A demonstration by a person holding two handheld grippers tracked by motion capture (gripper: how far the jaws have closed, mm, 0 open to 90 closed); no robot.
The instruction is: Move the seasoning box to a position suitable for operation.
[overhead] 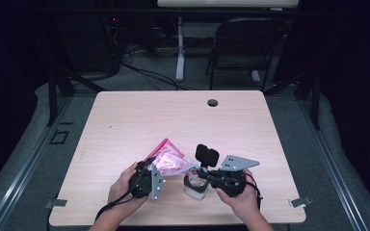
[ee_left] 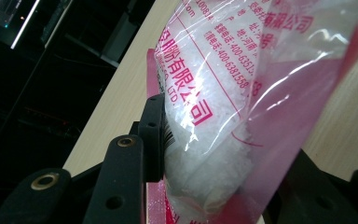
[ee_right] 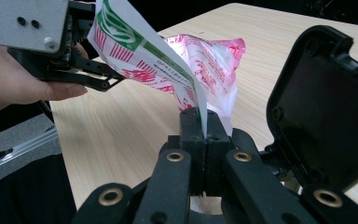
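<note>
A clear plastic bag (overhead: 171, 161) with pink print and white granules hangs between both grippers over the table's front middle. My left gripper (overhead: 160, 169) is shut on the bag's lower left part; in the left gripper view the bag (ee_left: 223, 93) is wedged between its jaws (ee_left: 230, 149). My right gripper (ee_right: 204, 122) is shut on a thin edge of the bag (ee_right: 205, 60), which rises from its closed jaws; the high view shows it (overhead: 193, 169) right of the bag. A small clear container (overhead: 196, 187) sits under it, black lid (overhead: 207, 155) flipped up (ee_right: 321, 102).
The pale wooden table (overhead: 125, 125) has a cable hole (overhead: 213, 102) near its far edge. A folding chair (overhead: 243, 43) and cables stand on the floor beyond. Metal clips (overhead: 299, 202) sit at the front corners. The left gripper (ee_right: 88, 77) and its hand are close ahead.
</note>
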